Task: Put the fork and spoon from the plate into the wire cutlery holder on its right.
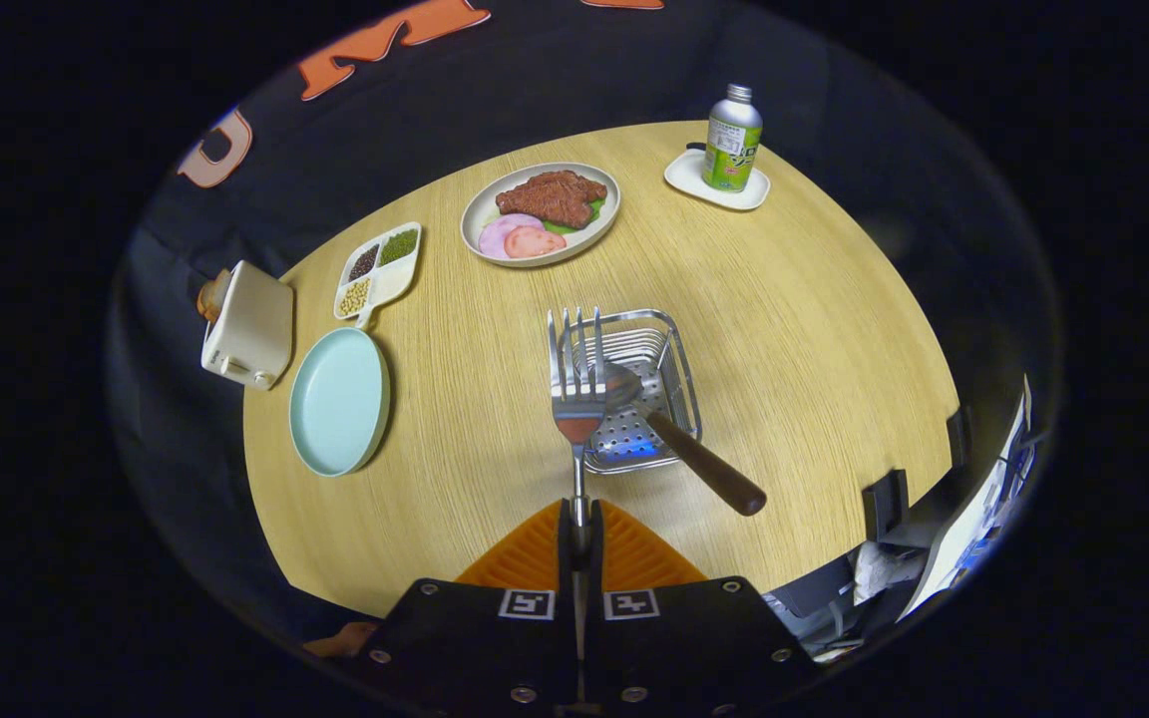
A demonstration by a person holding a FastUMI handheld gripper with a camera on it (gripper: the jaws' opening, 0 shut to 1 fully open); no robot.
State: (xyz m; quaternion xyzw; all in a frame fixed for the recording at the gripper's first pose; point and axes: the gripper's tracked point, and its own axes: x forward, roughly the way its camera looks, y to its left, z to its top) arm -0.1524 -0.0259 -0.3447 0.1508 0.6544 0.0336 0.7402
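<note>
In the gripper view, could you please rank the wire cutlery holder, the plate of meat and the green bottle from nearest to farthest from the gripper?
The gripper is shut on the fork.
1. Wire cutlery holder, just ahead of the fingers, spoon inside.
2. Plate of meat, beyond the holder.
3. Green bottle, farthest, at the table's far edge.

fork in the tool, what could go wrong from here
The tool is shut on the fork low on its thin stem, tines pointing away over the wire cutlery holder; it might pivot or slip. The spoon already leans across the holder, so the fork could knock it out.
</note>
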